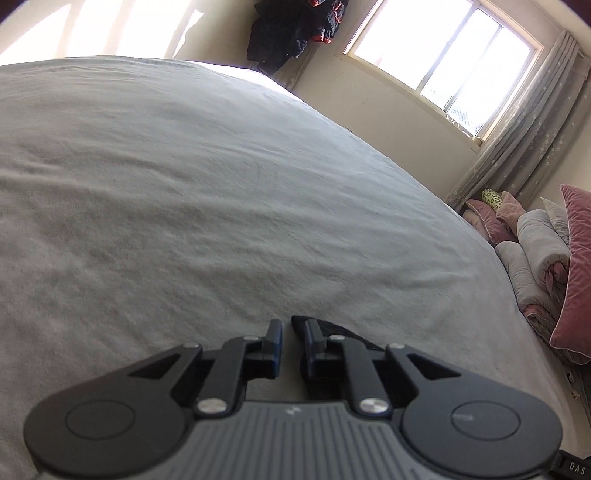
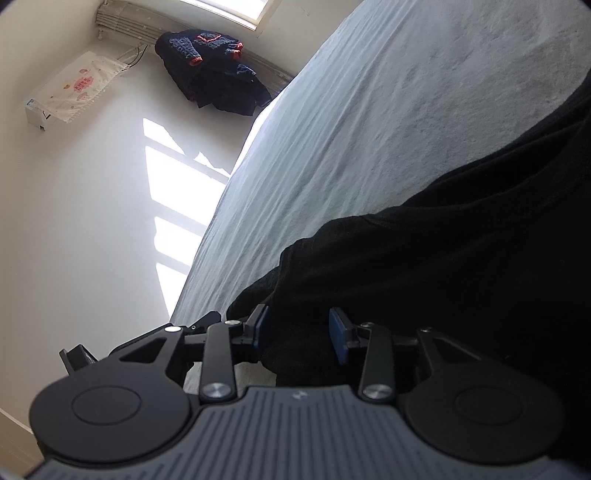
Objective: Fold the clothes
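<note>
A black garment (image 2: 461,258) lies bunched on the pale grey bed sheet (image 2: 369,129), filling the lower right of the right wrist view. My right gripper (image 2: 300,328) stands open over the garment's near edge, and a fold of the black cloth sits between its blue pads without visibly being pinched. In the left wrist view, my left gripper (image 1: 293,338) hovers over the sheet (image 1: 221,184) with a narrow gap between its jaws and only sheet showing through. A small corner of black cloth (image 1: 340,328) pokes out from behind its right finger.
Rolled quilts (image 1: 539,251) and a pink pillow (image 1: 576,266) are piled at the bed's right end. Dark clothes (image 1: 291,33) hang in the corner by the window (image 1: 443,55) and curtain (image 1: 535,129). The bed's edge (image 2: 207,240) drops off beside the white wall.
</note>
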Tool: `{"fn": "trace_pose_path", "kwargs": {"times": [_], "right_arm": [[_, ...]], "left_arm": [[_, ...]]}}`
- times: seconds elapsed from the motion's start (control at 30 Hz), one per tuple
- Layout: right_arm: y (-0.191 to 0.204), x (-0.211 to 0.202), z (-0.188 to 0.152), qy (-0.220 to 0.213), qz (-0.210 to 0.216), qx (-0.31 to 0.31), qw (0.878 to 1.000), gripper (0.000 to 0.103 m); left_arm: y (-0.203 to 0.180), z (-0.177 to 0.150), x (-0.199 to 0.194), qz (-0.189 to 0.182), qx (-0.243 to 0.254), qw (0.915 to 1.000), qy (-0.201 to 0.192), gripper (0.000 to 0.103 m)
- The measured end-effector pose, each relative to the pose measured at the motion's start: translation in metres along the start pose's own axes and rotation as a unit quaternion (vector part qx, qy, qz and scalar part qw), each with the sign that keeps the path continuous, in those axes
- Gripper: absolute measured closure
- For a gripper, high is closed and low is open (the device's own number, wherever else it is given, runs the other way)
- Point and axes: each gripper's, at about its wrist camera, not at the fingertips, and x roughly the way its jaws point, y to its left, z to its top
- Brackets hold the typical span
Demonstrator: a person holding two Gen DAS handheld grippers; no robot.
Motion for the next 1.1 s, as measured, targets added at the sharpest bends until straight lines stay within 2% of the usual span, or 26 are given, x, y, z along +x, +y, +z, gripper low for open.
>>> {"fn": "trace_pose_path", "kwargs": {"times": [0.07, 0.13, 0.23, 0.27, 0.37, 0.43, 0.47, 0.5, 0.53, 0.57, 0.6, 0.67, 0.77, 0.87, 0.97, 1.03, 1.1], "right_arm": [[0.004, 0.002, -0.002, 0.001, -0.006, -0.015, 1.0, 0.063], [0.012, 0.005, -0.004, 0.005, -0.014, -0.039, 0.999, 0.063], [0.026, 0.012, -0.011, 0.013, -0.017, -0.084, 0.996, 0.063], [0.032, 0.015, -0.014, 0.019, -0.014, -0.105, 0.994, 0.063], [0.047, 0.024, -0.026, 0.037, -0.01, -0.162, 0.986, 0.063], [0.051, 0.032, -0.031, 0.047, -0.022, -0.19, 0.981, 0.063], [0.052, 0.036, -0.033, 0.051, -0.032, -0.202, 0.978, 0.063], [0.054, 0.041, -0.035, 0.055, -0.041, -0.214, 0.974, 0.069], [0.055, 0.045, -0.038, 0.06, -0.05, -0.226, 0.971, 0.075], [0.055, 0.047, -0.038, 0.056, -0.062, -0.234, 0.969, 0.089], [0.055, 0.048, -0.037, 0.053, -0.073, -0.241, 0.966, 0.097], [0.047, 0.045, -0.034, 0.048, -0.068, -0.227, 0.97, 0.1], [0.036, 0.038, -0.03, 0.047, -0.04, -0.193, 0.979, 0.1], [0.034, 0.037, -0.024, 0.053, 0.003, -0.164, 0.985, 0.1], [0.034, 0.041, -0.023, 0.077, 0.018, -0.165, 0.983, 0.1], [0.034, 0.05, -0.025, 0.115, 0.003, -0.179, 0.977, 0.1], [0.034, 0.055, -0.03, 0.139, 0.0, -0.188, 0.972, 0.102]], "left_arm": [[0.007, -0.005, 0.0, -0.03, -0.026, 0.9989, 0.025, 0.07], [0.011, -0.012, 0.002, -0.065, -0.047, 0.9954, 0.053, 0.07], [0.008, -0.026, 0.006, -0.121, -0.065, 0.9848, 0.106, 0.07], [0.005, -0.029, 0.008, -0.127, -0.066, 0.9828, 0.117, 0.069], [-0.003, -0.035, 0.012, -0.119, -0.061, 0.9841, 0.117, 0.069], [-0.007, -0.038, 0.014, -0.109, -0.055, 0.9867, 0.108, 0.074], [-0.009, -0.04, 0.016, -0.095, -0.046, 0.9889, 0.105, 0.094], [-0.012, -0.041, 0.017, -0.084, -0.036, 0.9906, 0.102, 0.1], [-0.013, -0.04, 0.017, -0.08, -0.028, 0.9915, 0.099, 0.1], [-0.014, -0.037, 0.015, -0.076, -0.018, 0.992, 0.099, 0.1], [-0.015, -0.033, 0.013, -0.07, -0.007, 0.9929, 0.096, 0.1], [-0.012, -0.021, 0.003, -0.051, 0.023, 0.9957, 0.074, 0.1], [-0.002, -0.002, -0.011, -0.053, 0.043, 0.9954, 0.068, 0.1], [0.003, 0.008, -0.019, -0.049, 0.084, 0.9906, 0.096, 0.1], [0.011, 0.004, -0.013, -0.038, 0.109, 0.983, 0.143, 0.098], [0.015, 0.001, -0.009, -0.02, 0.111, 0.9823, 0.15, 0.096], [0.019, 0.004, -0.006, -0.015, 0.089, 0.9867, 0.136, 0.077]]}}
